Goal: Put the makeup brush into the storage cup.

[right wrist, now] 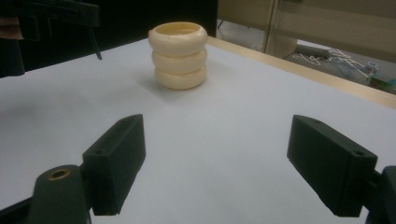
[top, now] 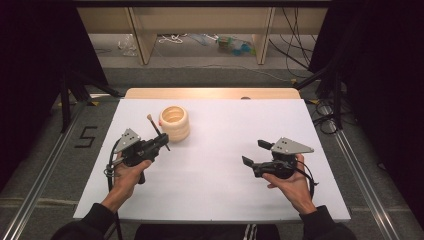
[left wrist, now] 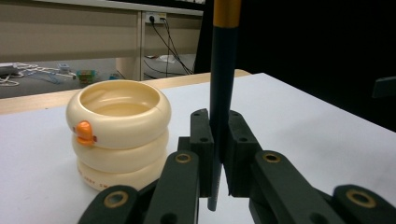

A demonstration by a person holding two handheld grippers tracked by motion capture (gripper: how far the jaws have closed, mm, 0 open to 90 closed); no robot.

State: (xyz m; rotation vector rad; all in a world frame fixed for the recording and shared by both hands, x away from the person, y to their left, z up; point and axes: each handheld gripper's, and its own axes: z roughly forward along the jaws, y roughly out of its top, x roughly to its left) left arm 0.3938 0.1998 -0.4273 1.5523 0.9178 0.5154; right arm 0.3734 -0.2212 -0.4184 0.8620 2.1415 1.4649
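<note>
The brush [left wrist: 221, 93] stands upright, clamped between your left gripper [left wrist: 218, 154]'s shut jaws, just beside the cream ringed holder [left wrist: 118, 133], so pickup looks done and dropping it in remains, while your right gripper [right wrist: 233, 168] waits well apart, jaws wide.

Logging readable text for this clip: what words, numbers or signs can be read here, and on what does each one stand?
"5": dark figure on the grey floor left of the table, in the high view.
Small reddish print low on the cream ringed cup, in the left gripper view: too small and blurred to read.
Nothing legible on the brush or the table.
</note>
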